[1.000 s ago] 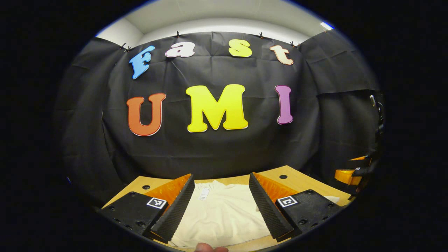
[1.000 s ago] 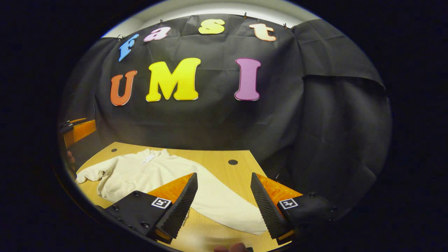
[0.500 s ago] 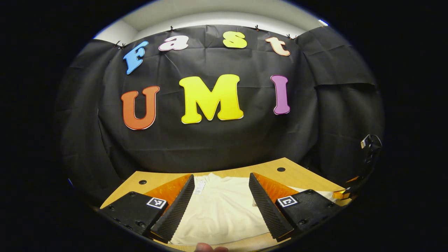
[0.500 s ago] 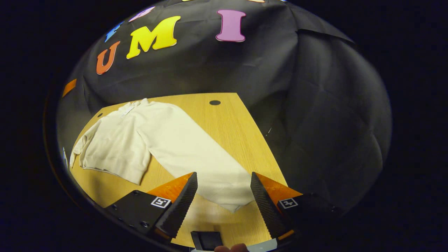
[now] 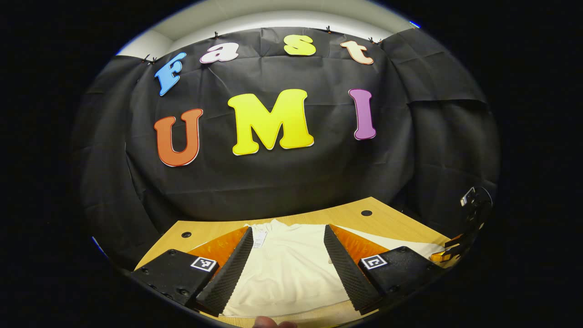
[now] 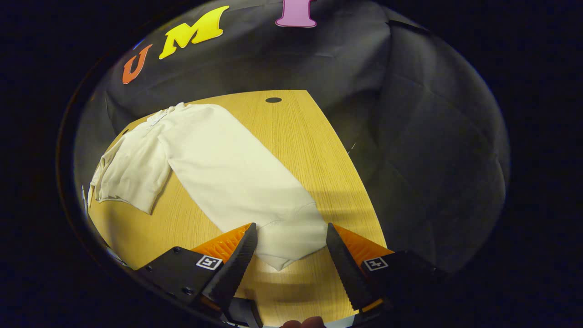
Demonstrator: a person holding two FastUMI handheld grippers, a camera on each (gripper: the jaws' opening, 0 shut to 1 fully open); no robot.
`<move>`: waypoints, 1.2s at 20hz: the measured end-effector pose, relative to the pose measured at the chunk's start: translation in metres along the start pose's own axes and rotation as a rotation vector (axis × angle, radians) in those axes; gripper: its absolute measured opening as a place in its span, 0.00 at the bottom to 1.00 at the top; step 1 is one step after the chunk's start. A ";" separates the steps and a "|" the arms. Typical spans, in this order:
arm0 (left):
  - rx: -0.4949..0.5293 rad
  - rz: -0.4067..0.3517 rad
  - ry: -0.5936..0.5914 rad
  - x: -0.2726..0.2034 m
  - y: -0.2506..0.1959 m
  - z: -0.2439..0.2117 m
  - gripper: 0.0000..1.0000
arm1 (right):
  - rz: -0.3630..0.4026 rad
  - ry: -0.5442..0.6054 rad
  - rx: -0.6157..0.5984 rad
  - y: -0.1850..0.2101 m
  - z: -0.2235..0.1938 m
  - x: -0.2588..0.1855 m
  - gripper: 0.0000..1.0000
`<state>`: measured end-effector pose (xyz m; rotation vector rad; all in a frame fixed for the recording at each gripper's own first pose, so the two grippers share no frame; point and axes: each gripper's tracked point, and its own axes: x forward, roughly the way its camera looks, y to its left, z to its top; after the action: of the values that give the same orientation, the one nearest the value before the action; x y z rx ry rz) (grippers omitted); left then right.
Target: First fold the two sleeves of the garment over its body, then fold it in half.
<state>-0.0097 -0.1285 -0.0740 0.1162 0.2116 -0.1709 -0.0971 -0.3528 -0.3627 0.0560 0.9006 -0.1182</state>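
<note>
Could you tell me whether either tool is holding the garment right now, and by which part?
Nothing is held. The right tool is open around the sleeve's cuff; the left tool is open over the garment's body.

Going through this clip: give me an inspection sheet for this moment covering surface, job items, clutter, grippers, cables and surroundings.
Surface: light wooden table with round dark holes near its far edge.
Job's things: cream long-sleeved garment lying flat; its long sleeve stretches out across the wood, not yet folded, cuff at the near end.
Clutter: nothing seen.
Grippers: right gripper open, fingers to either side of the cuff, not pressing it; left gripper open above the garment's body.
Cables: nothing seen clearly.
Surroundings: black cloth wall behind the table; pale ceiling strip above.
</note>
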 end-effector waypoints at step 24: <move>-0.030 0.042 -0.019 -0.009 0.026 -0.001 0.99 | 0.091 0.011 0.172 0.041 0.053 -0.032 0.01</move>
<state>-0.0143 -0.1012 -0.0705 0.0895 0.1929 -0.1273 -0.0704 -0.3151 -0.3048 0.2575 0.8956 -0.1107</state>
